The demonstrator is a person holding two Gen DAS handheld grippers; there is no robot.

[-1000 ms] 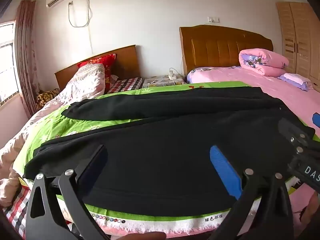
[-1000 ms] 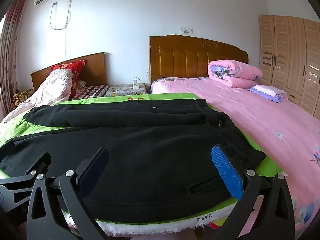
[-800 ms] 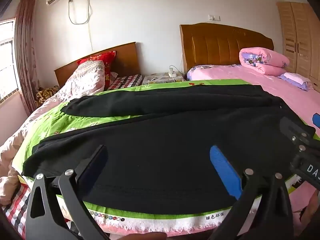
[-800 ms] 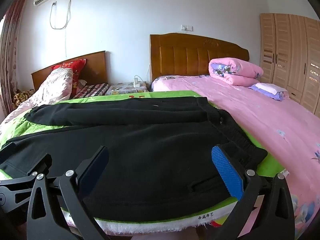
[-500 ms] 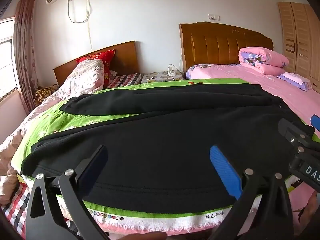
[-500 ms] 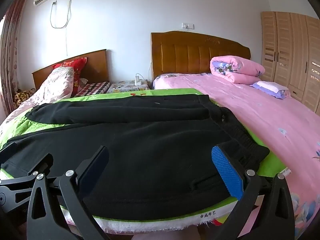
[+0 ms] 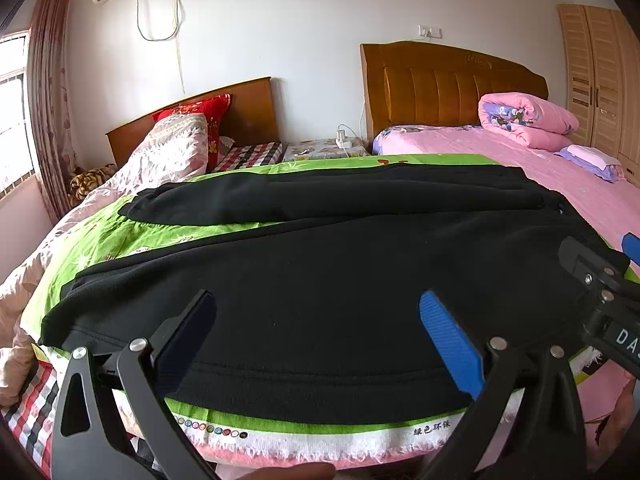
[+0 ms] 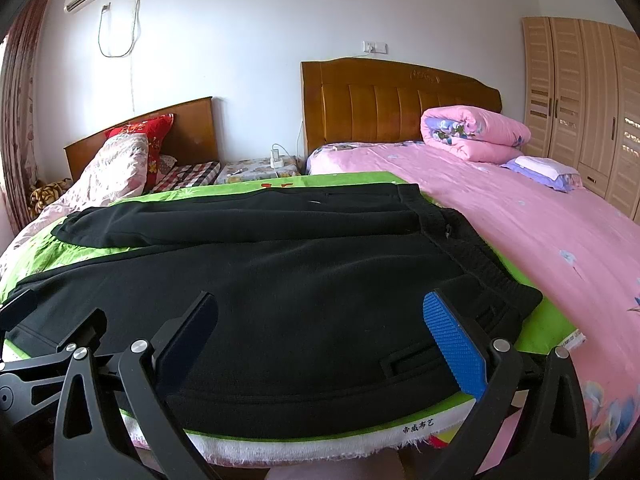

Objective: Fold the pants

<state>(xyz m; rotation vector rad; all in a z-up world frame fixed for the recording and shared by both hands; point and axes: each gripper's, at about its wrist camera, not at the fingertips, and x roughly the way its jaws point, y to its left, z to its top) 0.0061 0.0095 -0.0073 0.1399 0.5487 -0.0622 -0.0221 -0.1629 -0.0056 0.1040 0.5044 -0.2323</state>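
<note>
Black pants (image 7: 320,264) lie spread flat on a green sheet (image 7: 100,240) over the bed, legs pointing left and waistband (image 8: 480,264) at the right. The far leg (image 8: 240,216) lies apart from the near leg. My left gripper (image 7: 318,320) is open and empty above the near leg's front edge. My right gripper (image 8: 320,320) is open and empty above the pants' hip area near the waistband. The right gripper's body also shows at the right of the left wrist view (image 7: 600,292).
The green sheet's white fringed hem (image 7: 320,436) marks the near bed edge. A pink bed (image 8: 540,232) with a rolled pink quilt (image 8: 472,132) lies to the right. A second bed with a floral quilt (image 7: 160,160) and a wardrobe (image 8: 584,112) stand behind.
Both grippers have dipped slightly toward the near edge of the pants. Jaws stay open and the pants have not moved.
</note>
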